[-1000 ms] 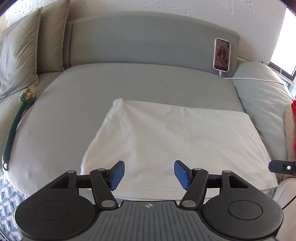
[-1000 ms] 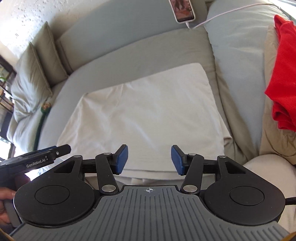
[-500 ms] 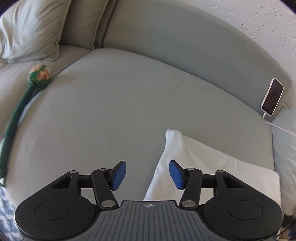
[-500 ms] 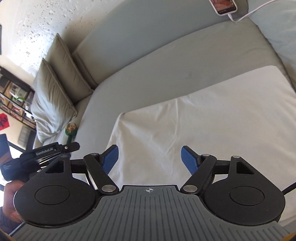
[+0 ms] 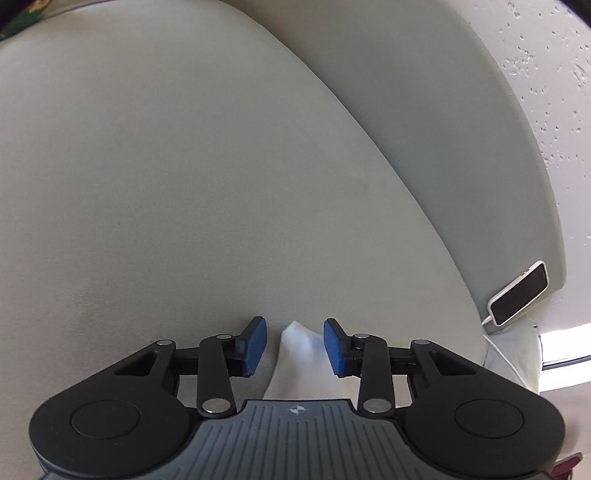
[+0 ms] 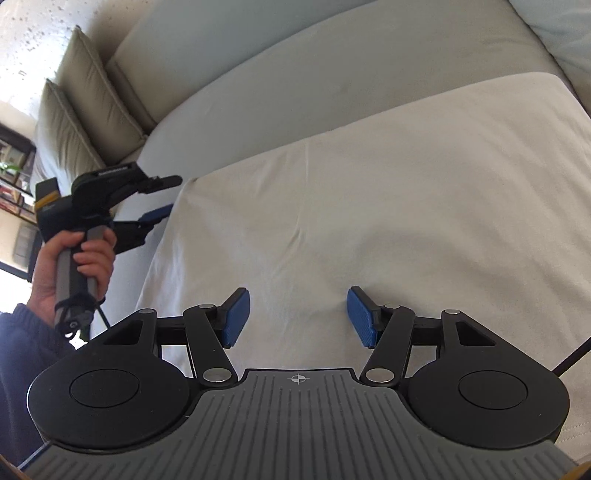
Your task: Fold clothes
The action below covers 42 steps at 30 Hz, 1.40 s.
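Observation:
A white folded garment (image 6: 369,203) lies flat on the grey-green sofa seat (image 5: 184,184). In the left wrist view its far-left corner (image 5: 299,343) pokes up between the blue pads (image 5: 255,343) of my left gripper (image 5: 295,345). The jaws are closing and neither pad touches the cloth. The right wrist view shows that same left gripper (image 6: 164,197) at the garment's corner, held by a hand (image 6: 81,254). My right gripper (image 6: 299,317) hovers low over the garment's near part. Its jaws are closing slightly, with only flat cloth below the pads and nothing gripped.
A phone (image 5: 519,297) with a white cable leans against the sofa backrest (image 5: 443,129) at the right. Two olive cushions (image 6: 85,110) stand at the sofa's left end. A shelf (image 6: 14,177) is beyond them. A pale pillow (image 6: 554,22) lies at the far right.
My left gripper swung left and down from the garment's front edge to its far-left corner, rolling, and its jaws narrowed. My right gripper sank closer to the cloth.

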Motion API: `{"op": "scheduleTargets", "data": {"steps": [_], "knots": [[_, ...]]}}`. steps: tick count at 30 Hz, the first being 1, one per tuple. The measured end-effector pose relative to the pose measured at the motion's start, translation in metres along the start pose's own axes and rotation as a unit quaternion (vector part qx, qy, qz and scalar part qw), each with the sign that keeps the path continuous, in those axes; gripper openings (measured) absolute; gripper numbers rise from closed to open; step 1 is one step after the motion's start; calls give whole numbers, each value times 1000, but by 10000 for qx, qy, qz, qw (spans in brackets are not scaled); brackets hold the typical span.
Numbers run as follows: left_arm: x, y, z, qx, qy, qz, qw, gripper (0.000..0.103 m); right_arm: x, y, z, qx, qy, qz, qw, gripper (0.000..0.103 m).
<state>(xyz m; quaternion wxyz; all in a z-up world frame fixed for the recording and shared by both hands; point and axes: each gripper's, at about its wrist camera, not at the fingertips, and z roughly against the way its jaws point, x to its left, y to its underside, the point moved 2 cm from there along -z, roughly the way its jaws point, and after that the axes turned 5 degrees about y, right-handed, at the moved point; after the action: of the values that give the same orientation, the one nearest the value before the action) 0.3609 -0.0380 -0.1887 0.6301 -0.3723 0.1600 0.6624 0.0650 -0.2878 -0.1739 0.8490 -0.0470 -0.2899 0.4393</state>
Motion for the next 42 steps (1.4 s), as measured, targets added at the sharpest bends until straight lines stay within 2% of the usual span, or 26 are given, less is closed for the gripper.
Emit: {"op": "scheduleTargets", "data": {"steps": [5, 11, 13, 15, 17, 19, 21, 24, 26, 29, 32, 33, 35, 36, 38, 39, 42], "knots": [[7, 4, -7, 46, 128, 255, 9996, 23, 7, 3, 2, -5, 17, 179, 9998, 64], [24, 10, -2, -55, 420, 805, 9959, 23, 10, 2, 3, 7, -46, 140, 9999, 65], [25, 12, -2, -10, 364, 744, 9966, 6, 10, 2, 3, 1, -43, 153, 9999, 65], [22, 13, 1, -113, 250, 614, 9977, 4, 10, 2, 3, -7, -23, 199, 9998, 66], [15, 16, 8, -331, 54, 383, 9987, 3, 12, 1, 3, -14, 1, 279, 9996, 66], [8, 20, 19, -629, -306, 58, 9975, 2, 13, 0, 2, -15, 19, 322, 9995, 66], [4, 23, 29, -828, -751, -144, 9936, 0, 14, -3, 1, -13, 30, 295, 9996, 66], [-1, 28, 53, -1158, -1315, -452, 9835, 0, 14, -5, 0, -33, 58, 289, 9996, 66], [-8, 33, 69, -1053, -1257, -595, 9847, 1, 15, -5, -1, -44, 80, 319, 9994, 66], [-33, 54, 91, -843, -1069, -1330, 9817, 5, 16, -5, 6, -48, 165, 286, 9994, 66], [-68, 103, 103, -653, -640, -2282, 9693, 17, 13, 0, 25, -155, 327, 266, 9990, 66], [-75, 116, 104, -598, -632, -2530, 9636, 23, 11, 2, 32, -217, 407, 315, 9984, 66], [-84, 143, 99, -537, -912, -2976, 9488, 32, 5, 8, 47, -314, 646, 441, 9964, 68], [-83, 153, 91, -516, -1307, -3132, 9393, 32, 0, 10, 54, -342, 776, 487, 9952, 68], [-57, 147, 73, -381, -2585, -3013, 9170, 28, -14, 16, 63, -325, 1028, 482, 9930, 69], [-43, 145, 71, -371, -3023, -2828, 9096, 30, -20, 19, 65, -280, 1154, 466, 9918, 69], [-27, 154, 96, -455, -3392, -2434, 9075, 29, -39, 29, 76, -143, 1494, 446, 9877, 69]]}}
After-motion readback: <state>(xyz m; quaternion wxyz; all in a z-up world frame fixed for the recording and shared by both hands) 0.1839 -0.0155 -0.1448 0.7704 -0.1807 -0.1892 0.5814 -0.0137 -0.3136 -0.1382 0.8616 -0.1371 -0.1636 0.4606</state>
